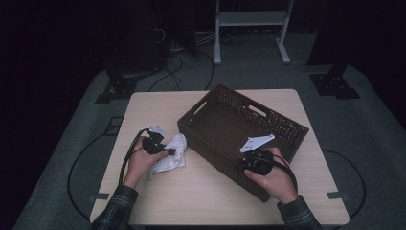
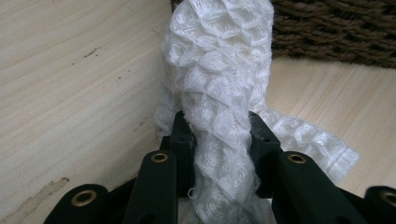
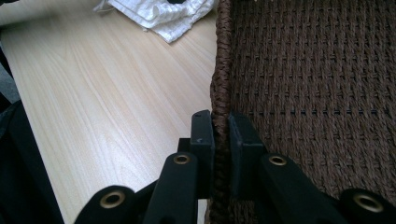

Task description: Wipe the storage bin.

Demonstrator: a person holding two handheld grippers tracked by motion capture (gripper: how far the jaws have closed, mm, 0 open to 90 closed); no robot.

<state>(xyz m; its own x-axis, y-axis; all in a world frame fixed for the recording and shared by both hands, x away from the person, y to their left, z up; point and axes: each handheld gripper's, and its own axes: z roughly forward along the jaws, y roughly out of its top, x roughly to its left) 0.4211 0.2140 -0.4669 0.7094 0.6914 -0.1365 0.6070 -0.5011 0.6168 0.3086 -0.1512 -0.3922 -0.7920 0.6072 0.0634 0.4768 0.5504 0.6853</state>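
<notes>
We have the brown basket on the counter, its near rim pinched in our right claw; it may tip or slide. Our left claw clamps the white cloth beside it, which could snag.

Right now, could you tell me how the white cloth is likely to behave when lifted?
The white cloth probably goes floppy: it bunches between the left gripper jaws. Its thin, open weave suggests light weight. Its textured surface should resist slipping.
</notes>
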